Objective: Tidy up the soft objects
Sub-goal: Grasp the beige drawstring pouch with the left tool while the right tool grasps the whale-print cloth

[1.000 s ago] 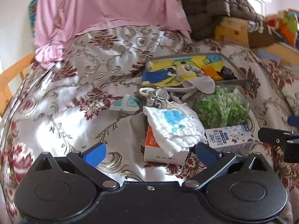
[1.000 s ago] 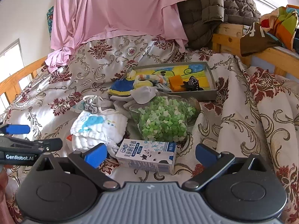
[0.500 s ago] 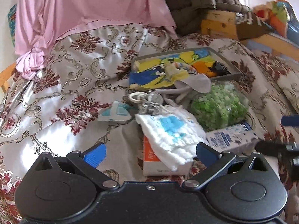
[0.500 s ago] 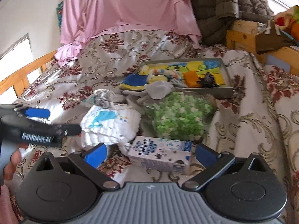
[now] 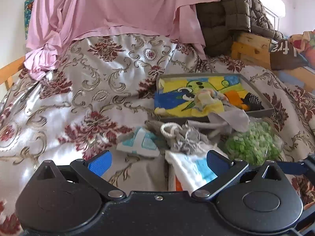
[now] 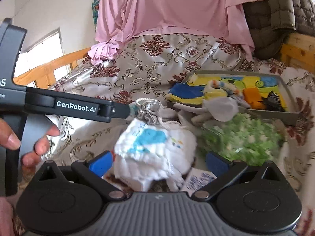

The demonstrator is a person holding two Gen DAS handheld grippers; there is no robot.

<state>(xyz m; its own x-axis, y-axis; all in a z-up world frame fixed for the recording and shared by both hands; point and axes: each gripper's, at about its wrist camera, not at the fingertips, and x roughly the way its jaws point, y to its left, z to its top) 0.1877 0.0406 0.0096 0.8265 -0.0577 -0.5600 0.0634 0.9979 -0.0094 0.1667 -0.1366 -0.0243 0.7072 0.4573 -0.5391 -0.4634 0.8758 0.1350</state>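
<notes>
Our right gripper (image 6: 158, 162), fingers apart, is framing the white cloth (image 6: 155, 147) (atop a box) for tray (image 6: 291, 96) sorting; left gripper (image 5: 158, 162) is idling open.

The bedspread (image 5: 82, 98) is silver-white with dark red flowers and beige scrolls. At twelve o'clock hangs a plain pink sheet (image 5: 118, 9). The white cloth (image 6: 155, 149) has a blue print; the bag (image 6: 242, 135) holds green pieces.

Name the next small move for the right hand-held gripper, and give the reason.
Probably shut the right hand-held gripper on the white muslin cloth: its jaws stand open on either side of the cloth, which lies heaped on a carton outside the grey tray.
</notes>
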